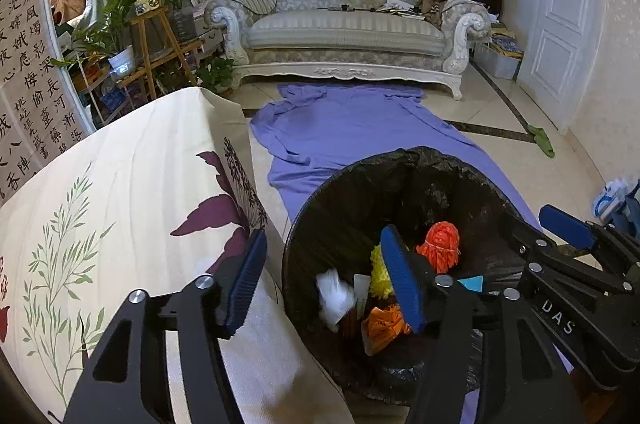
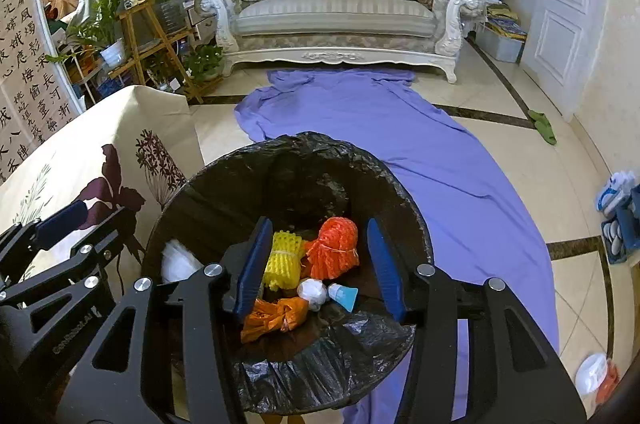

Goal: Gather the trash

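A bin lined with a black bag (image 1: 344, 191) (image 2: 224, 183) stands on the floor and holds trash: an orange net ball (image 1: 440, 248) (image 2: 334, 244), a yellow net (image 2: 284, 258), white crumpled plastic (image 1: 334, 294), an orange bag (image 2: 274, 316), a white ball (image 2: 312, 294) and a blue cap (image 2: 344, 296). My left gripper (image 1: 324, 280) is open and empty, straddling the bin's left rim. My right gripper (image 2: 318, 264) is open and empty above the bin; it also shows at the right of the left wrist view (image 1: 568, 228).
A table with a floral cream cloth (image 1: 120, 207) (image 2: 100, 151) is left of the bin. A purple sheet (image 1: 352, 127) (image 2: 400, 143) lies on the tiled floor before a white sofa (image 1: 344, 23). Plants on a wooden stand (image 1: 156, 35) stand back left. White and orange items (image 2: 596, 376) lie on the floor at right.
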Demonstrator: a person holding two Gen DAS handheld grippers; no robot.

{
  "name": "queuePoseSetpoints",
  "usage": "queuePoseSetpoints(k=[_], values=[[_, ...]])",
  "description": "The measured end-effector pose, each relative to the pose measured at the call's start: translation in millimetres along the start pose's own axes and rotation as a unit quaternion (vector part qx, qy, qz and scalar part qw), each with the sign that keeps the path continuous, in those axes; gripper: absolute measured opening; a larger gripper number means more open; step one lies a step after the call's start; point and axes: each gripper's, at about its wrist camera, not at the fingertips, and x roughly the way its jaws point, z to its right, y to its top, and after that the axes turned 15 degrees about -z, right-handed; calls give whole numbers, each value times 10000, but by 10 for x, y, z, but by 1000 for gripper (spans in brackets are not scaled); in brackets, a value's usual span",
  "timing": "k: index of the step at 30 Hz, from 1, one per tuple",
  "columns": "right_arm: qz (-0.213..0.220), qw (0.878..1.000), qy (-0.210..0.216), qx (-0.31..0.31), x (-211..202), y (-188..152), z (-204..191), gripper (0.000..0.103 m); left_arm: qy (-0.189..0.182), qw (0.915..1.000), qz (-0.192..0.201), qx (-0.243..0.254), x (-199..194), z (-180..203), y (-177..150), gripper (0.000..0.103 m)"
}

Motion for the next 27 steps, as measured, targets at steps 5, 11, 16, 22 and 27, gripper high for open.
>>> queuePoseSetpoints(k=[5, 11, 16, 22, 27], values=[[19, 10000, -44, 43, -10, -6, 6, 58, 18, 10000, 73, 11, -31, -6, 13, 73], [117, 9998, -116, 119, -78, -16, 37, 64, 25, 10000, 71, -12, -33, -11, 18, 77], [210, 9995, -174, 157, -158, -54, 44, 71, 35, 9999, 126, -91, -98, -83, -3, 78], [301, 9992, -213, 178, -284, -142, 39, 76, 46, 9995, 289, -141, -261, -138, -93, 81], [401, 9989, -207, 116, -446, -258, -17, 77, 52, 9990, 372, -226, -415, -175, -226, 82]])
